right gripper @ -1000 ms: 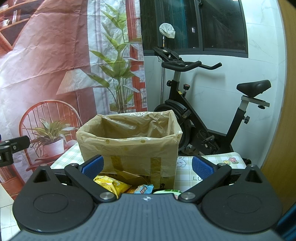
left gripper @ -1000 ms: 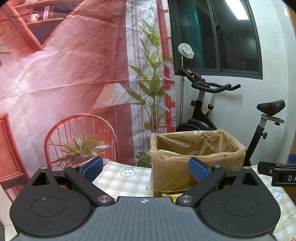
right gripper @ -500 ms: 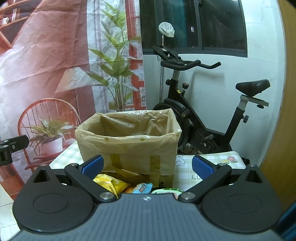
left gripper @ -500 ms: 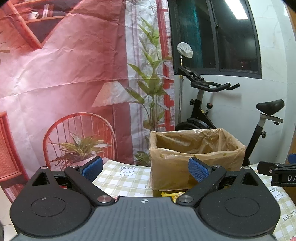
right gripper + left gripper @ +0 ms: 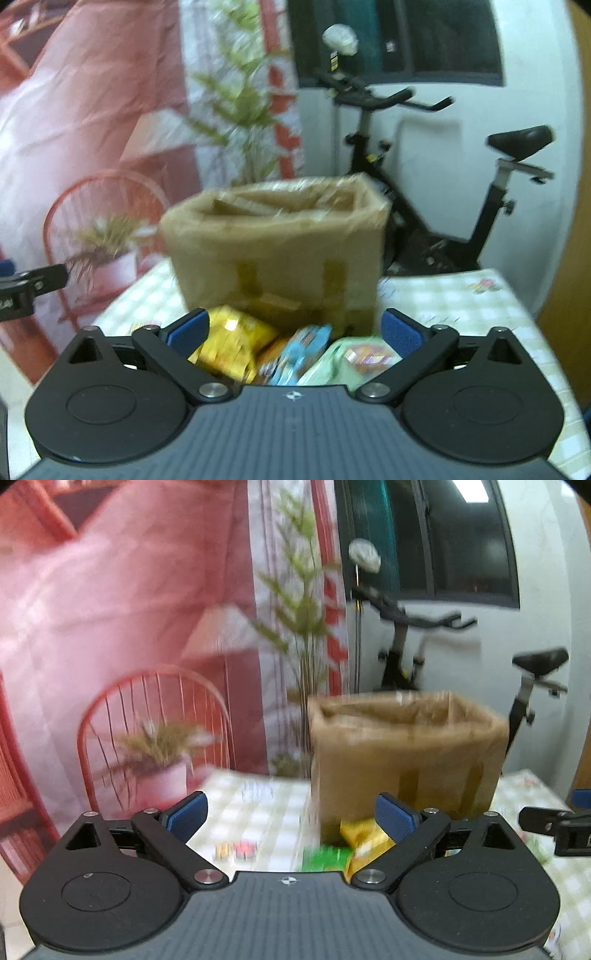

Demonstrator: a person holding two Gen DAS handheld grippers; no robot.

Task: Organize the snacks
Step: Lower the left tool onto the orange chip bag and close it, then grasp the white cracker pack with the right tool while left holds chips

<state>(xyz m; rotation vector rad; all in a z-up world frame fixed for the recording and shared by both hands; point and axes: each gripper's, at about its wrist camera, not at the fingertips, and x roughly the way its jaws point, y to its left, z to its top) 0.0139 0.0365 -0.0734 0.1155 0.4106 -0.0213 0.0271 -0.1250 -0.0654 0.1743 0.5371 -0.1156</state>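
Bright snack packets (image 5: 258, 350) heaped before open, plastic-lined cardboard box (image 5: 277, 251)

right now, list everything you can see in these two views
box: 1, brown, lined with a brown bag, on the table
table: 1, green-and-white check cloth
yellow packet: 1, in front of the box, leftmost
orange packet: 1, between yellow and blue
blue packet: 1, in front of the box, middle
pale green packet: 1, rightmost
bright green packet: 1, beside the yellow one, blurred
exercise bike: 1, black, behind the table
backdrop: 1, red, printed chair and plants
window: 1, dark
left gripper: 1, black, blue pads, open
right gripper: 1, black, blue pads, open, just closing slightly, nothing gripped
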